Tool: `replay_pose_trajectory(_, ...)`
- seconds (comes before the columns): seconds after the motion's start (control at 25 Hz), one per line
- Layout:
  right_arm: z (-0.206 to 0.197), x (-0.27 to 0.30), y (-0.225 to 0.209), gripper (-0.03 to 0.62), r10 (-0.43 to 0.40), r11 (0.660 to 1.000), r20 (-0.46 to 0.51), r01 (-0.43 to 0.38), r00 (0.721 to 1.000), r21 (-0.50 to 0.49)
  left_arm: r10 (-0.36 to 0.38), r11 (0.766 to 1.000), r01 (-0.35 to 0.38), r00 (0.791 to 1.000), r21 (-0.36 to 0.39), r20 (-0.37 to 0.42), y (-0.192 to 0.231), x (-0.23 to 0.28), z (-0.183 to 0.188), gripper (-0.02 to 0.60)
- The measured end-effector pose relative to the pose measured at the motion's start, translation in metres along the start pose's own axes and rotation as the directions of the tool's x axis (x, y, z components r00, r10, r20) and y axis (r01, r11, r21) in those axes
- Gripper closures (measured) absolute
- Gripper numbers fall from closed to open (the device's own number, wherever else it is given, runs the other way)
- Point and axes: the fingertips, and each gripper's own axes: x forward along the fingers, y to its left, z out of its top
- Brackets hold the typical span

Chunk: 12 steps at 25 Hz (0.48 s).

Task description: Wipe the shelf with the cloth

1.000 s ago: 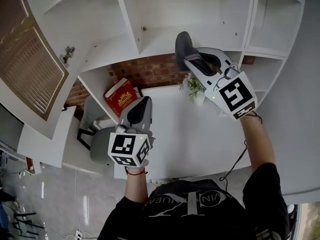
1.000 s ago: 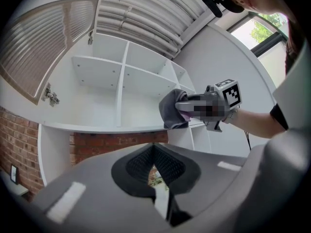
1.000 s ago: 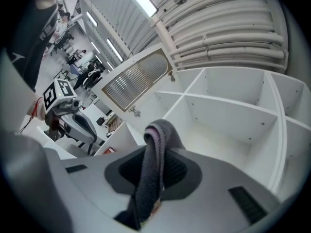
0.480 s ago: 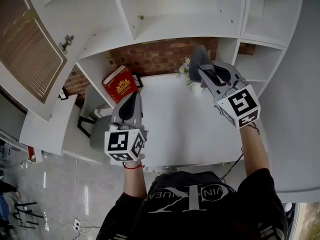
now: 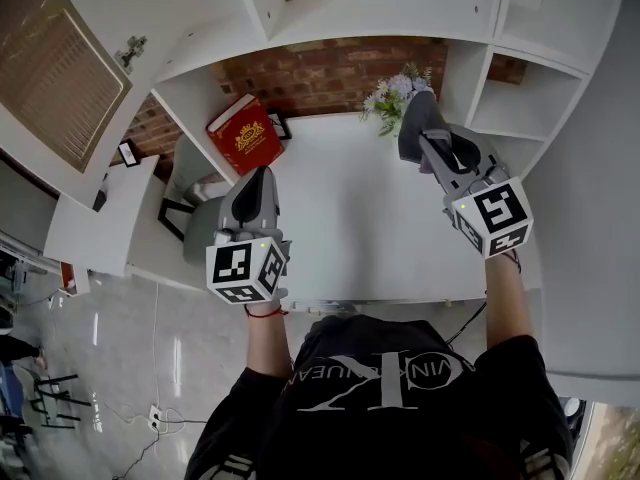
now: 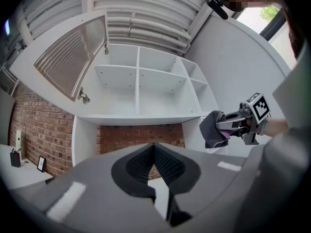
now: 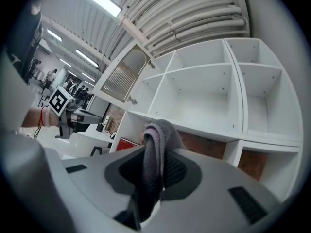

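Note:
A grey cloth (image 5: 415, 118) hangs folded between the jaws of my right gripper (image 5: 428, 138), which is shut on it above the back right of the white desk (image 5: 345, 238), beside the flowers. In the right gripper view the cloth (image 7: 154, 152) fills the gap between the pads. My left gripper (image 5: 259, 178) is shut with nothing in it and hovers over the desk's left edge; its pads meet in the left gripper view (image 6: 154, 147). The white shelf unit (image 5: 400, 3) stands above and behind the desk, with both grippers clear of it.
A red book (image 5: 243, 134) leans in the low compartment at the left. A small pot of flowers (image 5: 392, 100) stands at the desk's back against the brick wall (image 5: 320, 73). A louvred cabinet door (image 5: 55, 78) hangs open at the far left.
Both grippers have come down and back from the shelf toward the desk. The right one still holds the cloth, now level with the flowers. The head view has tilted down.

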Motion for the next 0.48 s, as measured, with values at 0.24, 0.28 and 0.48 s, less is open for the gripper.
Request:
replay_pose_trajectory(0.24,-0.019,-0.008,0.011,0.526,-0.022,1.000,-0.010,0.022,1.000,0.017,0.018,1.000,-0.018,1.000,-0.001,-0.001,0.005,-0.009,-0.008,0.571)
replay_pose_trajectory(0.28,-0.020,-0.009,0.011,0.526,-0.023,0.999,-0.008,0.023,1.000,0.029,0.023,1.000,-0.023,1.000,-0.004,0.000,0.006,-0.011,-0.008,0.571)
replay_pose_trajectory(0.48,-0.030,-0.016,0.010,0.526,-0.027,0.997,-0.006,0.027,1.000,0.075,0.043,0.999,-0.043,0.999,-0.027,0.001,0.009,-0.016,-0.014,0.571)
